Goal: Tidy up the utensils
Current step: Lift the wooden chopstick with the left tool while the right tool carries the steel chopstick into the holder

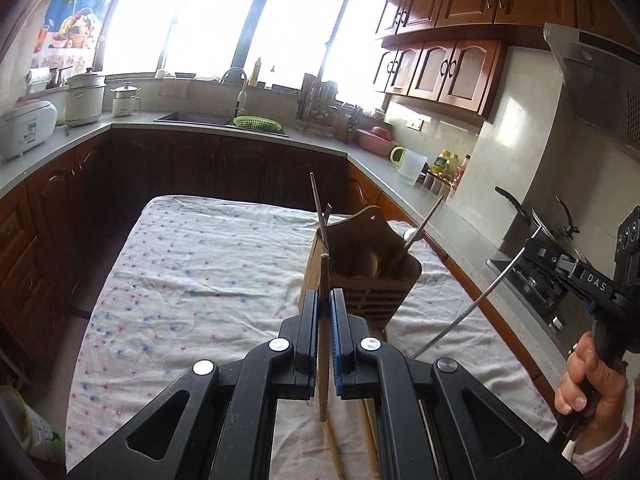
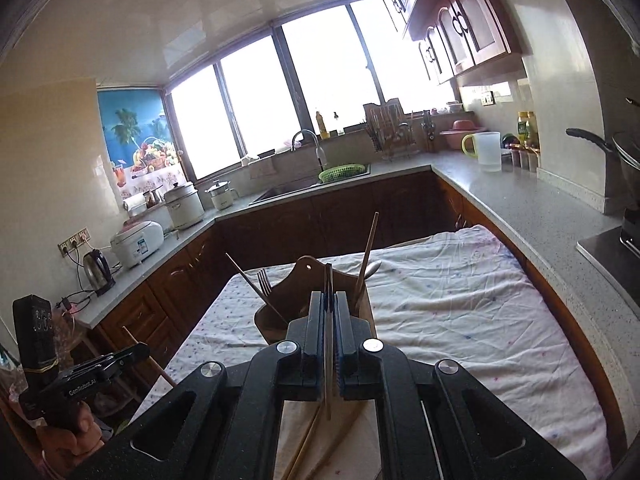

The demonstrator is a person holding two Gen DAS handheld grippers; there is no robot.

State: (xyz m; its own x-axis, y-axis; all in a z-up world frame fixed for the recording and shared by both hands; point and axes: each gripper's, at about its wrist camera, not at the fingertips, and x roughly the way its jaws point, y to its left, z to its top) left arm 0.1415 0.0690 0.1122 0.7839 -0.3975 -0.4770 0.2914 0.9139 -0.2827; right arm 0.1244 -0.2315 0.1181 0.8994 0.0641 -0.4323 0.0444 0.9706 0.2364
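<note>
My left gripper (image 1: 323, 296) is shut on a wooden chopstick (image 1: 324, 272) that stands upright between the blue pads. Just beyond it on the cloth is a wooden utensil holder (image 1: 372, 280) with a fork, a spoon and chopsticks sticking out. My right gripper (image 2: 329, 296) is shut on a thin metal chopstick (image 2: 328, 360); the left wrist view shows that gripper (image 1: 532, 246) at the right with the metal chopstick (image 1: 460, 312) slanting down. The holder (image 2: 296, 296) lies straight ahead of the right gripper. At lower left, my left gripper (image 2: 142, 348) carries its stick. Loose chopsticks (image 1: 332, 448) lie on the cloth below.
A flowered cloth (image 1: 200, 280) covers the table. Grey counters run round it, with a sink and a green basket (image 1: 256, 123) at the back, a white jug (image 1: 412, 164) and a pan on the stove (image 1: 536, 232) to the right, and a rice cooker (image 1: 24, 124) to the left.
</note>
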